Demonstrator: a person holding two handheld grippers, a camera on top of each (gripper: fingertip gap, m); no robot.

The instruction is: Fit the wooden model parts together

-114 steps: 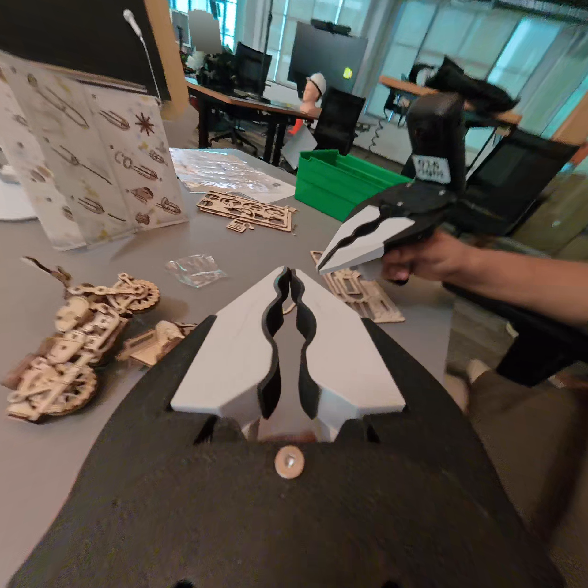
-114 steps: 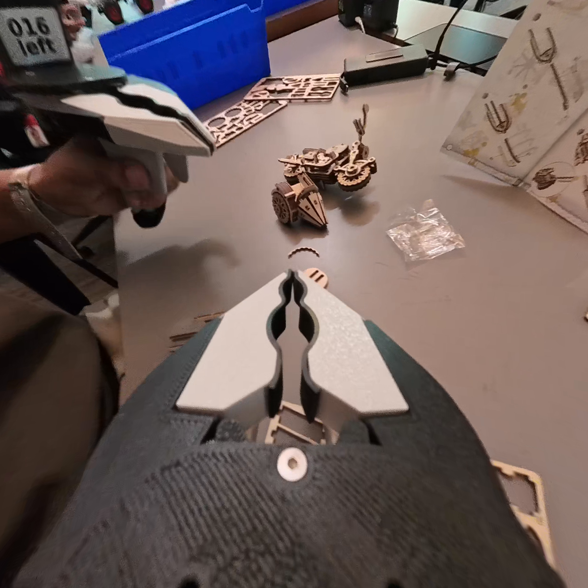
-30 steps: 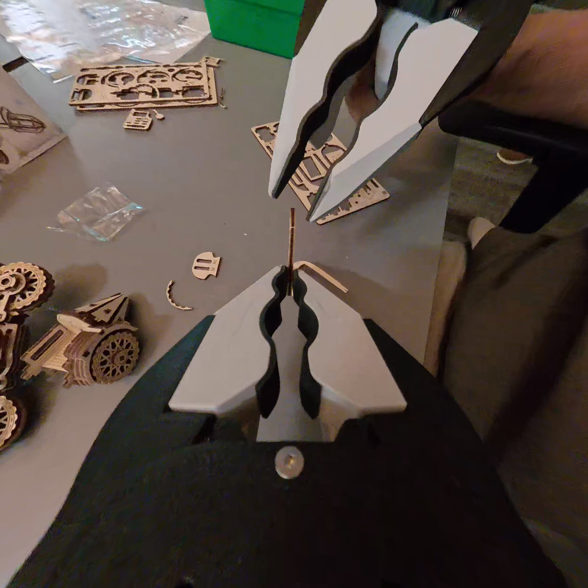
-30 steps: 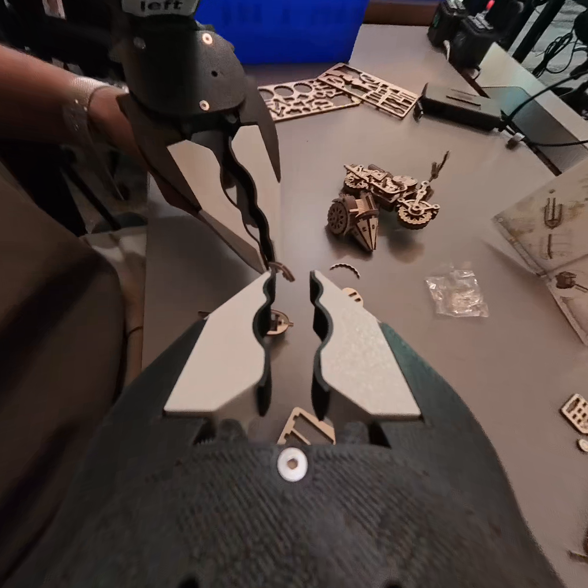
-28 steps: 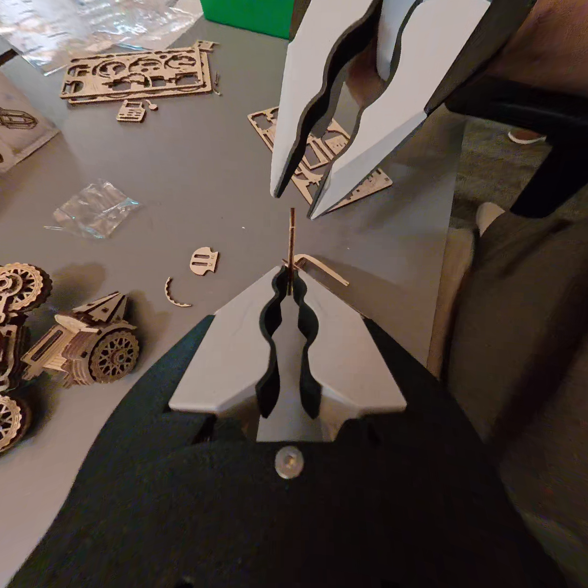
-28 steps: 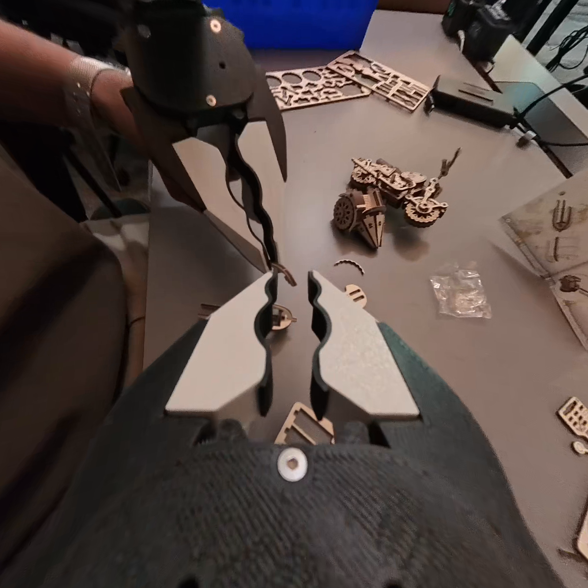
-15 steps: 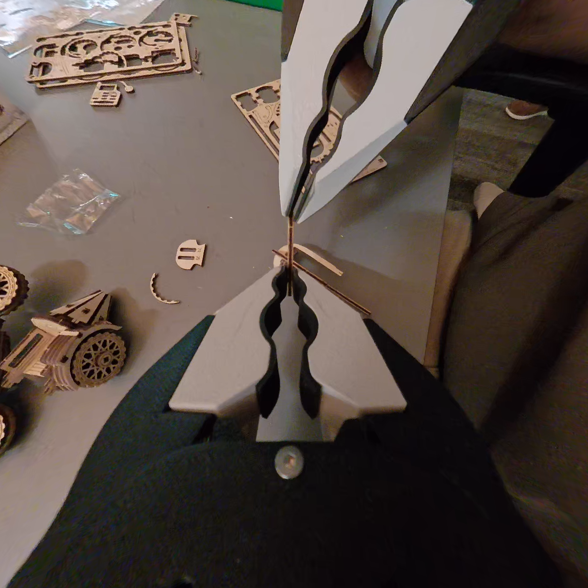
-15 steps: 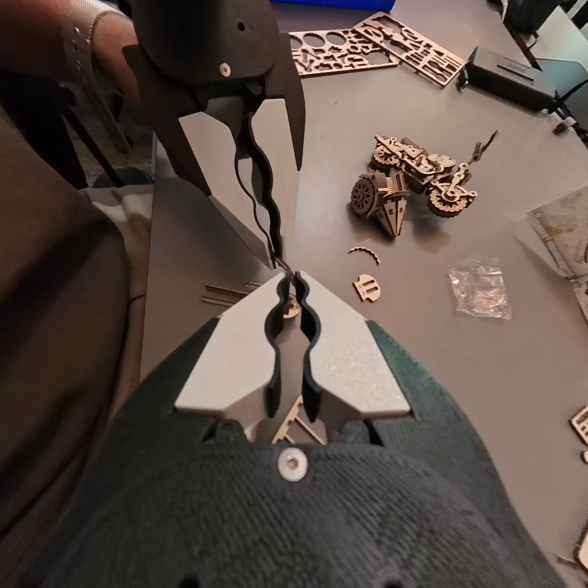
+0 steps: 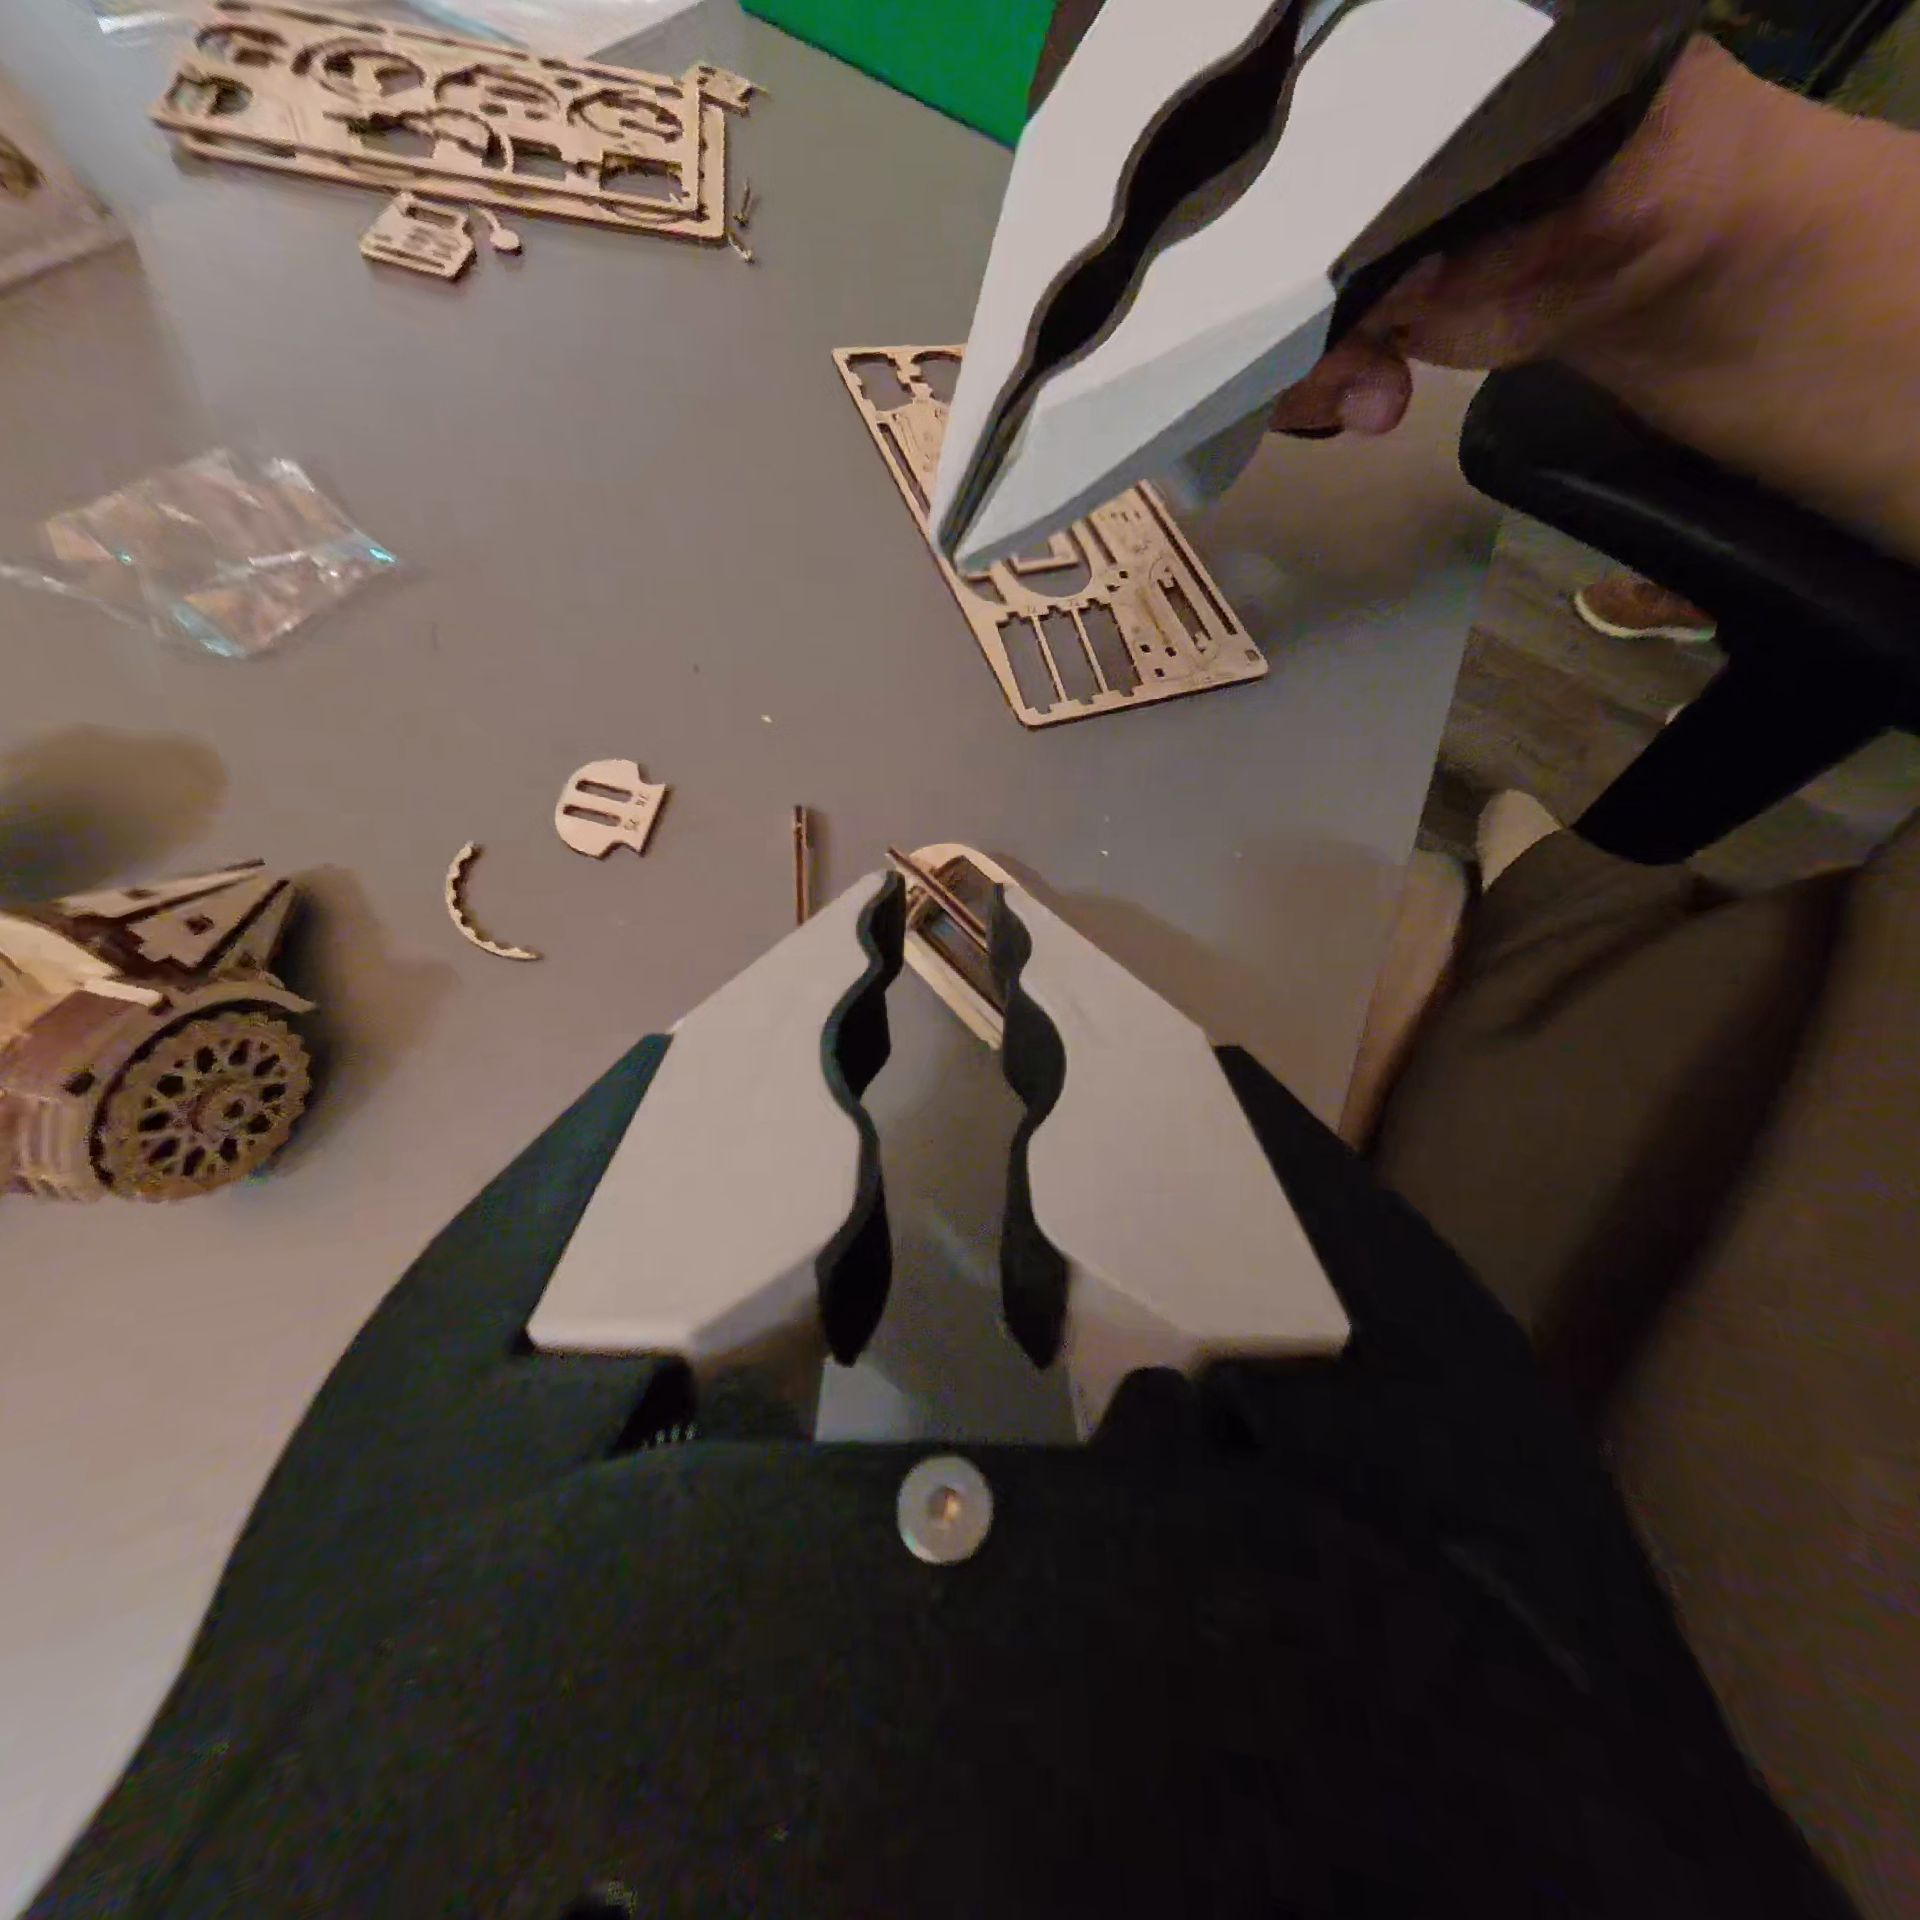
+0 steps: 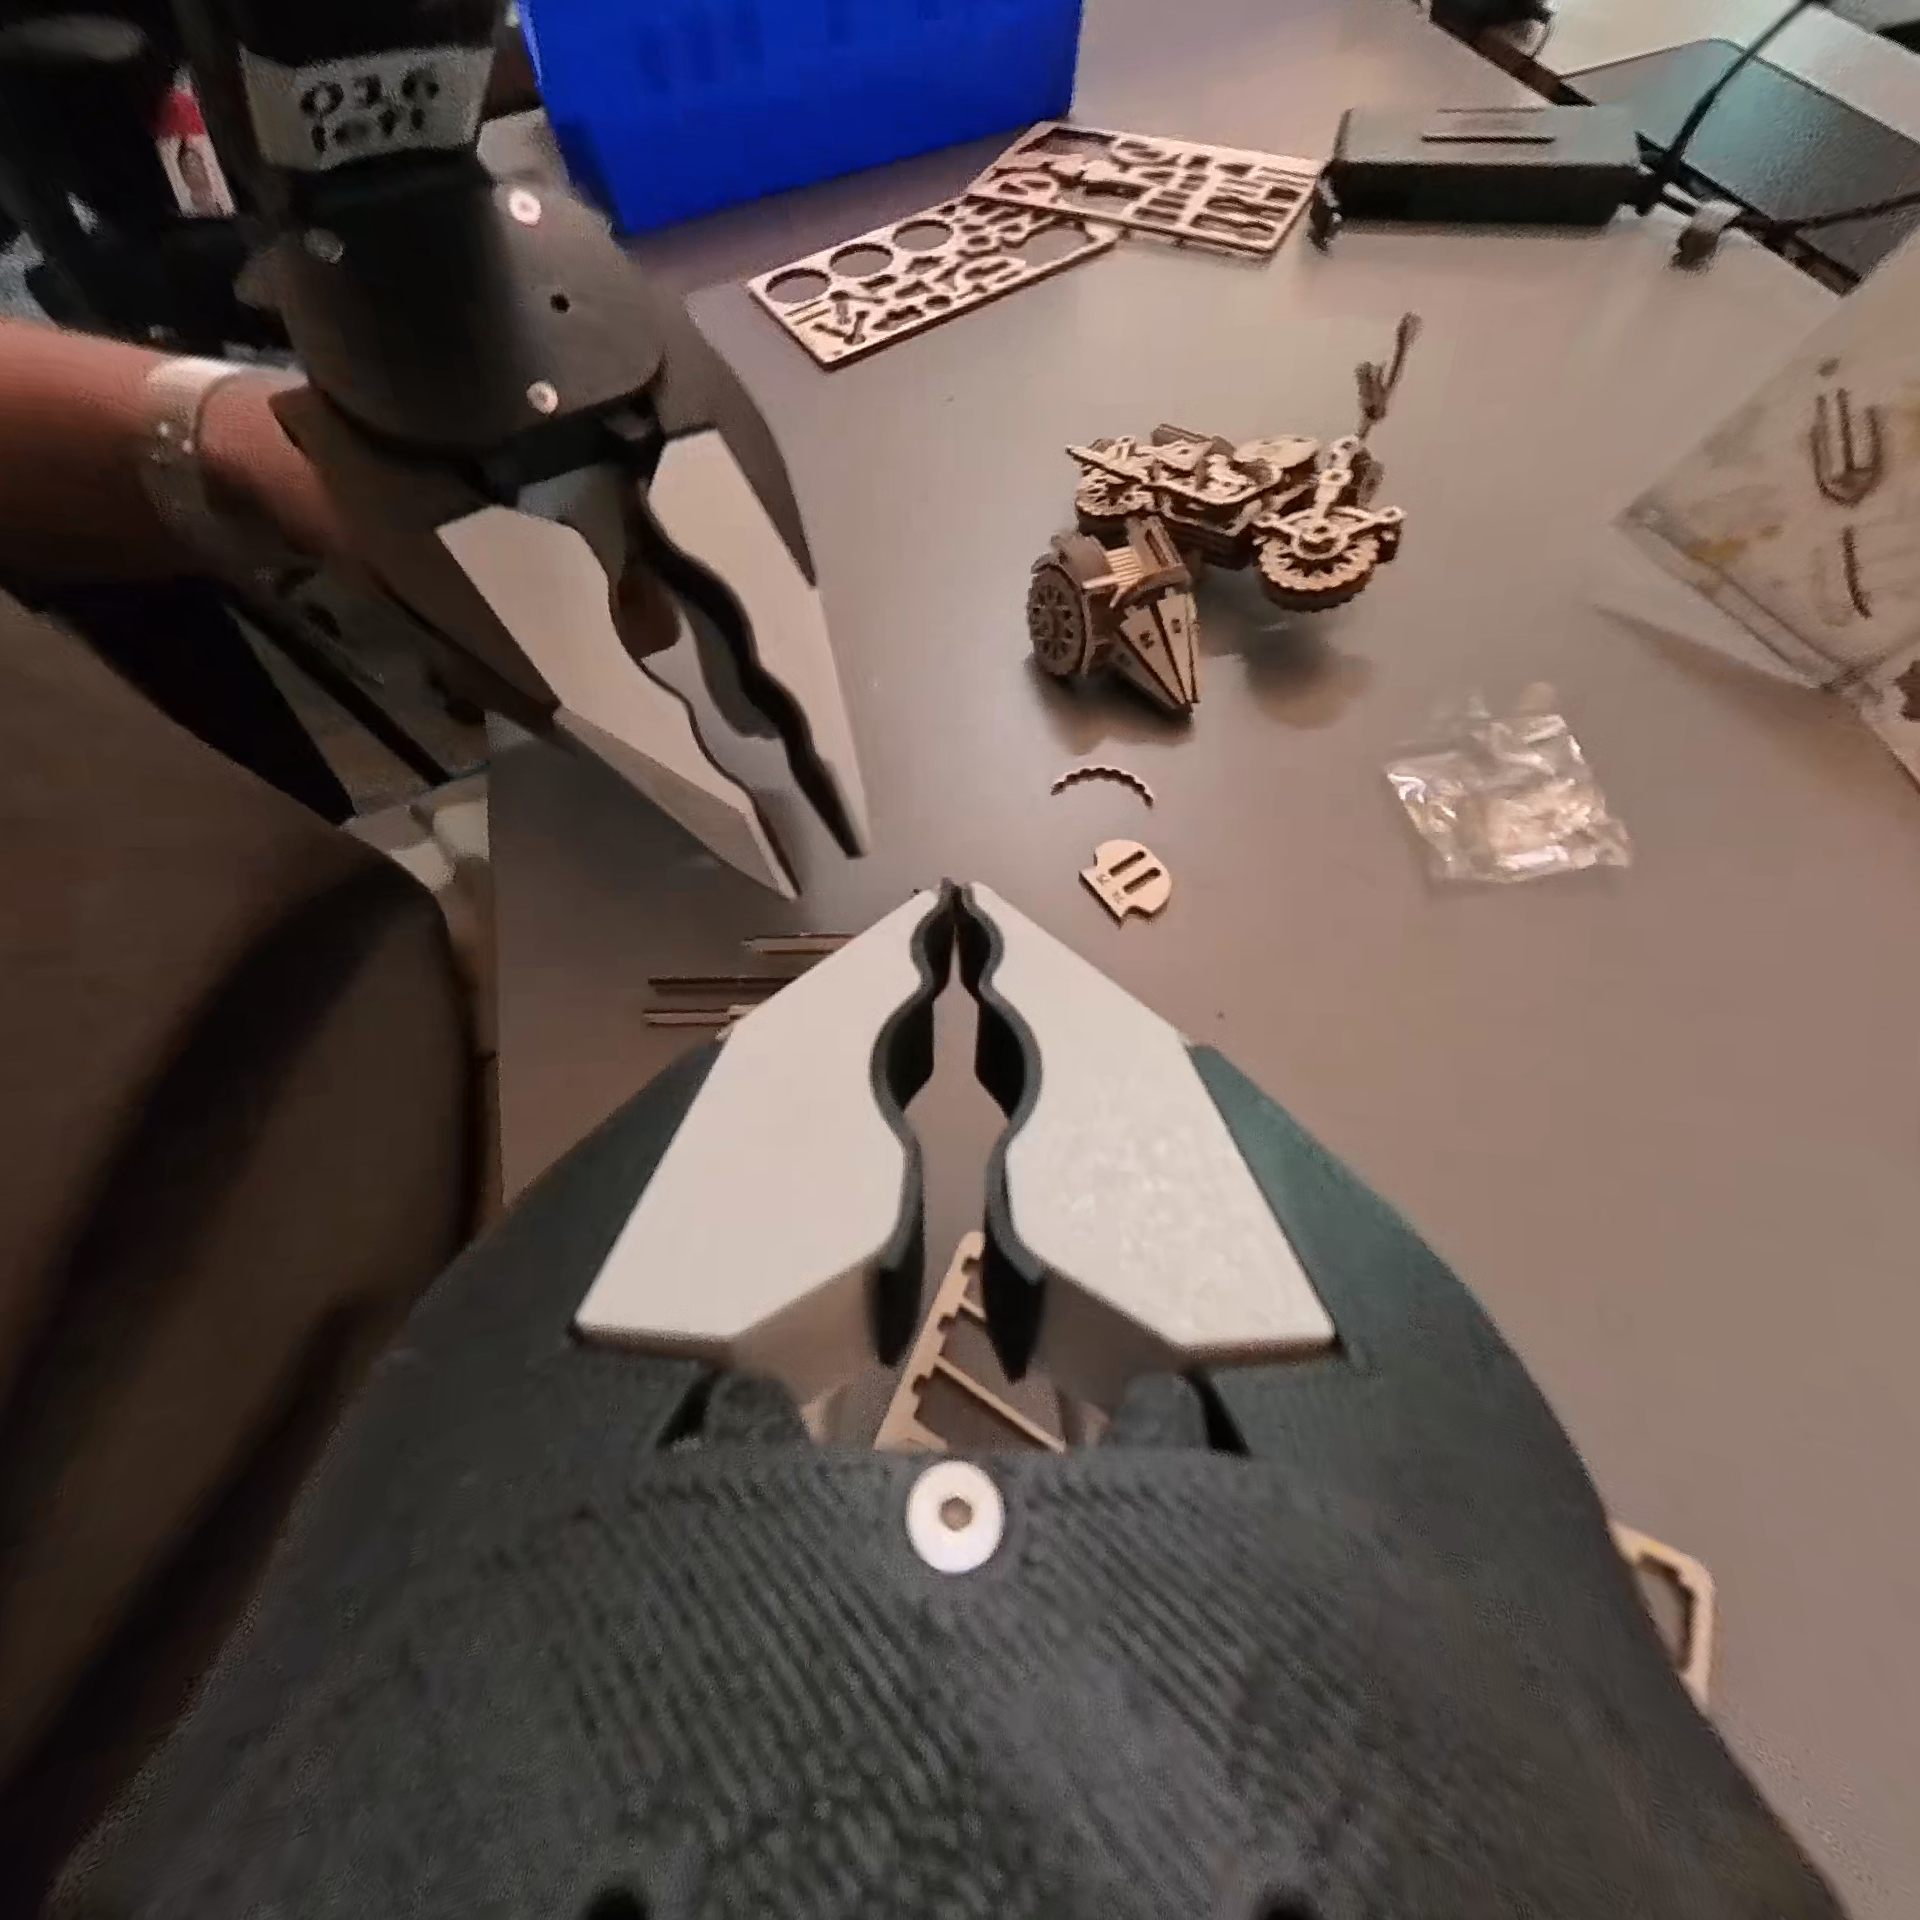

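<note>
My left gripper (image 9: 940,904) is open and empty, low over the grey table (image 9: 623,468). Flat wooden strips (image 9: 956,920) lie on the table between its fingertips. A thin wooden stick (image 9: 800,862) lies just left of its tips, touching neither gripper. My right gripper (image 10: 948,894) is shut, and I see nothing held in it. In the left wrist view it (image 9: 961,551) hangs above a cut-out wooden sheet (image 9: 1091,623). A small round slotted part (image 9: 608,821) and a toothed arc (image 9: 478,904) lie nearby. The left gripper (image 10: 826,868) also shows in the right wrist view.
A part-built wooden motorcycle (image 10: 1236,520) and sidecar (image 10: 1122,623) stand mid-table. Wooden part sheets (image 10: 935,270) lie at the back by a blue bin (image 10: 800,94). A clear plastic bag (image 10: 1507,810), an instruction sheet (image 10: 1787,520) and a black box (image 10: 1475,177) lie to the right. The table edge (image 9: 1434,727) is close.
My left gripper opened and let go of the upright stick, which now lies on the table. My right gripper shut at the stick's top, then lifted away, still shut.
</note>
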